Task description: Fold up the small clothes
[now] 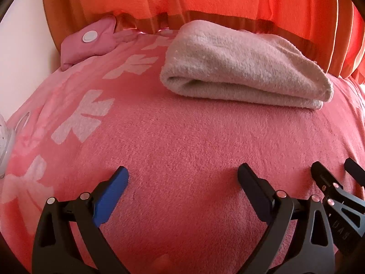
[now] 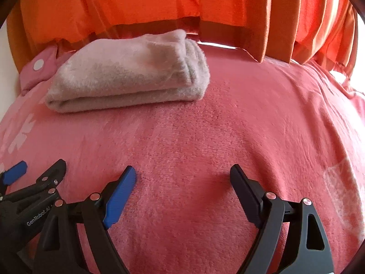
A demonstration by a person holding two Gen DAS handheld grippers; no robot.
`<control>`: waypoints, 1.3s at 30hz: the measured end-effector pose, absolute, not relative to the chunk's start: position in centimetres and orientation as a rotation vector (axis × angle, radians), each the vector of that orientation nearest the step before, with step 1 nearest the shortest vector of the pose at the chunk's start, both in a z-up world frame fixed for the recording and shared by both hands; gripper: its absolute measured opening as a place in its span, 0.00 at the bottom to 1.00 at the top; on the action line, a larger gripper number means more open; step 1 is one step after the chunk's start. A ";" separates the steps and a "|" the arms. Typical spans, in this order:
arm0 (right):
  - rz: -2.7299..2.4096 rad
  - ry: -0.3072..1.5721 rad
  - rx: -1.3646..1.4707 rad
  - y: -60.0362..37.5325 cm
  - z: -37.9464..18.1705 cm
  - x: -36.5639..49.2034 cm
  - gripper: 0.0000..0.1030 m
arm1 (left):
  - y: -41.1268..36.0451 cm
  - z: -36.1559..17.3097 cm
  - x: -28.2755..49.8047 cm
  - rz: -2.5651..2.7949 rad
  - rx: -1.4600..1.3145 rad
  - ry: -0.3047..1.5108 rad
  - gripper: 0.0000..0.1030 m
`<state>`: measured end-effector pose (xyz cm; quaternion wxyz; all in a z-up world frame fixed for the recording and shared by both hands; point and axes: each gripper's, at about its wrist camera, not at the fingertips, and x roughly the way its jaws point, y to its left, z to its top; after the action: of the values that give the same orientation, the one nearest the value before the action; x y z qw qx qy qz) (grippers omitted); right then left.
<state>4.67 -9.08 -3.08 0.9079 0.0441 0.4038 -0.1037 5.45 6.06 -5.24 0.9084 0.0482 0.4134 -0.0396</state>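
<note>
Bedding first: a pink fleece blanket [image 2: 205, 137] with pale flower shapes covers the bed, orange curtains [image 2: 159, 4] hang behind it, and a small pink pouch [image 1: 86, 43] with a white disc lies at the far left edge. Near the curtains sits the beige garment [image 2: 127, 77], already folded into a thick stack, so the folding step looks done and the next move probably calls for fetching another piece or tidying this 1. Both the left gripper [image 1: 182, 178] and right gripper [image 2: 182, 178] hover side by side over bare blanket, jaws apart, holding nothing.
</note>
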 end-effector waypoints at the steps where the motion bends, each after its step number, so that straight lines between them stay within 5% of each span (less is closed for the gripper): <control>1: -0.213 0.833 0.085 -8.9 -3.1 4.7 0.80 | 6.0 -5.2 5.4 -0.080 0.104 0.852 0.91; 39: -0.203 0.832 0.070 -8.3 -3.0 4.7 0.80 | 5.6 -5.0 5.0 -0.067 0.144 0.838 0.91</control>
<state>4.69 -8.34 -3.00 0.9091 0.0338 0.4035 -0.0985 5.02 5.60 -5.00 0.9105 0.0697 0.4064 -0.0323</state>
